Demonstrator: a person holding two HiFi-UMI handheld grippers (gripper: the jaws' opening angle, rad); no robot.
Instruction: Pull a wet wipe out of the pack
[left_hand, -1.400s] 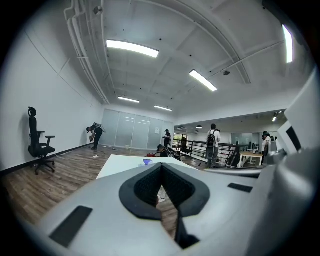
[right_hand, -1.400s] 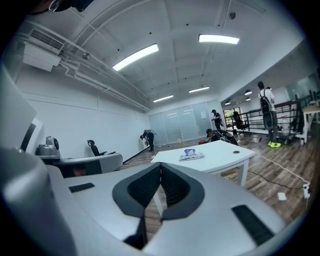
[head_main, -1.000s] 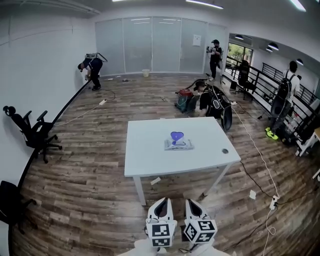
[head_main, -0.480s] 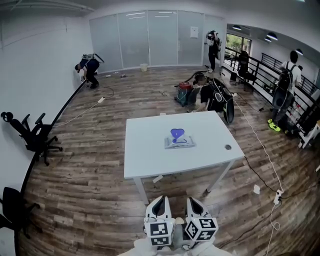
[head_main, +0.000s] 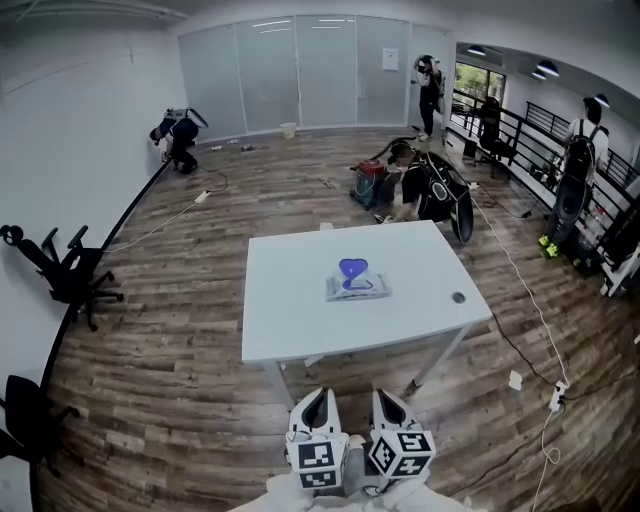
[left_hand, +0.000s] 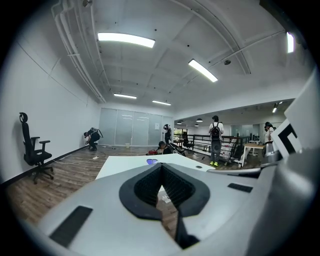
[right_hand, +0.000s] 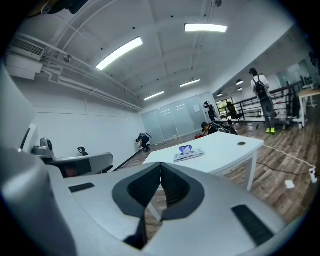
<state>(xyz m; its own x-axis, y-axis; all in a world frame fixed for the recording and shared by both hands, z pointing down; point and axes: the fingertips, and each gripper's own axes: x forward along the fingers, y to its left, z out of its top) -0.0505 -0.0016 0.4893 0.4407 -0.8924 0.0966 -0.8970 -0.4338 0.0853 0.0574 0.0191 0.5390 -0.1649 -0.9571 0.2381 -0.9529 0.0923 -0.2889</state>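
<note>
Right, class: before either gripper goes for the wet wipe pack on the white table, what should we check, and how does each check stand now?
1. Wet wipe pack lies on the table, in full view: ok.
2. Left gripper empty, jaws together: ok.
3. Right gripper empty, jaws together: ok.
4. Grippers over the pack: not ok; both hang short of the table's near edge.
5. A wipe poking out by the blue flap: cannot tell.
</note>
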